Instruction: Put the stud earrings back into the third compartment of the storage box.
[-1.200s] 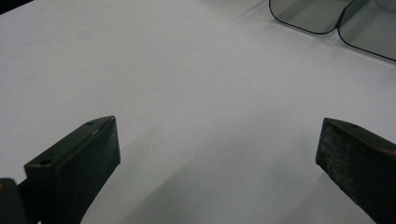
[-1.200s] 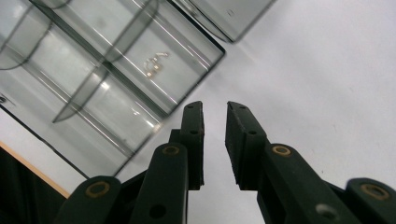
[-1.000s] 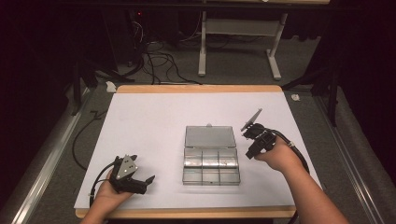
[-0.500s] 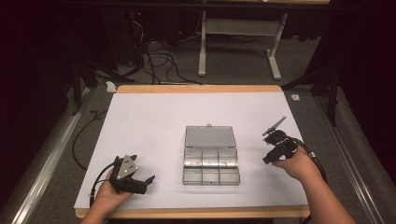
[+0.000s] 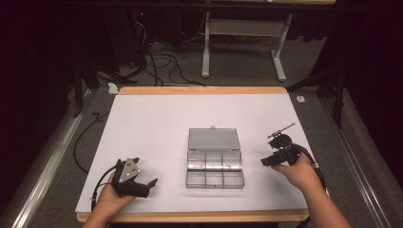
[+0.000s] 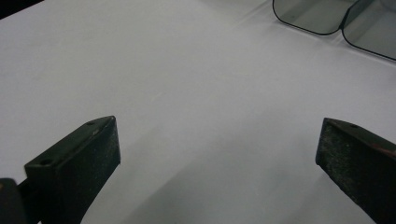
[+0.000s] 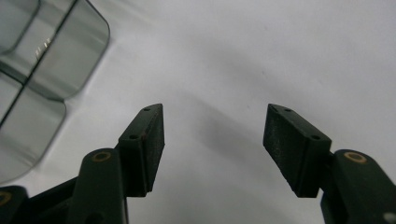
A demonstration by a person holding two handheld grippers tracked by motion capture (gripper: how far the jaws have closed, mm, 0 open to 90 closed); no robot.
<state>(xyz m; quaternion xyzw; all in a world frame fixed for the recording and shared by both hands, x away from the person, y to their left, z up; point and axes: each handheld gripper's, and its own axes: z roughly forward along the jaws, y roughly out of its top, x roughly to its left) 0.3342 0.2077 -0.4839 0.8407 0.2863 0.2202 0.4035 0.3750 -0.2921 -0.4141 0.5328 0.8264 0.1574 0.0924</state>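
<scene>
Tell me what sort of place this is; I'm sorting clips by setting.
Probably a lab or recording room, not a home. A white-topped table stands on grey carpet in a dark room, loose cables trail behind it beside a desk frame, and a clear compartment box lies open at the centre.

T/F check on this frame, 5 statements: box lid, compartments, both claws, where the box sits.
1. The clear plastic compartment box has its lid open. True.
2. The box's compartments hold screws. False: they look empty.
3. The left claw grips the box. False: its jaws stand wide apart over the bare white table surface, with the box well off.
4. The right claw has nothing between its jaws. True: they have just been opening, over bare table beside the box.
5. The box sits between the two claws in the high view. True.
</scene>
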